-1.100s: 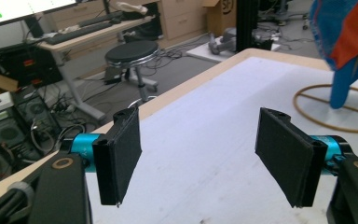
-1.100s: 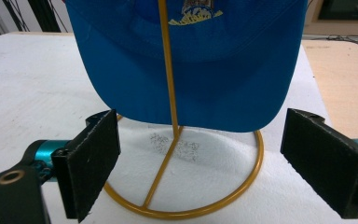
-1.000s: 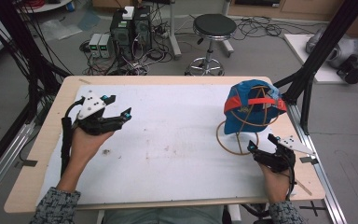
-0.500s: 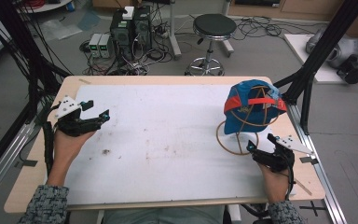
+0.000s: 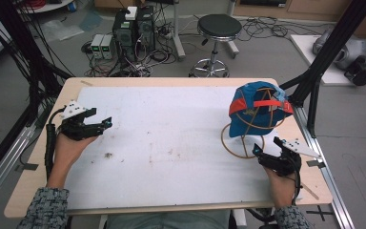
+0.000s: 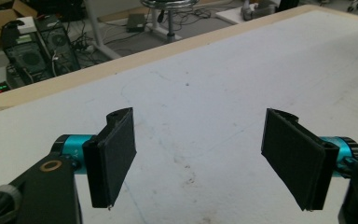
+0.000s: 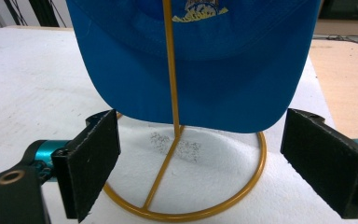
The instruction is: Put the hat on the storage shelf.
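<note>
The table [image 5: 171,143] carries a white mat, with a blue cap [image 5: 255,109] on a gold wire stand [image 5: 242,143] near its right edge. The left gripper [image 5: 106,123] has swung out to the table's left edge over the last second, jaws spread and empty (a retreat, probably). The right gripper [image 5: 258,151] has stayed put, jaws spread, just before the stand's ring, the cap's brim [image 7: 191,93] above them. So the cap looks like the right gripper's job.

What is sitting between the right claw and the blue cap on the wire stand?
Nothing visible. The right claw is open, its jaws either side of the blue fabric cap's brim. The thin yellow wire stand carrying the cap runs down before the brim, so closing there could catch its upright.
</note>
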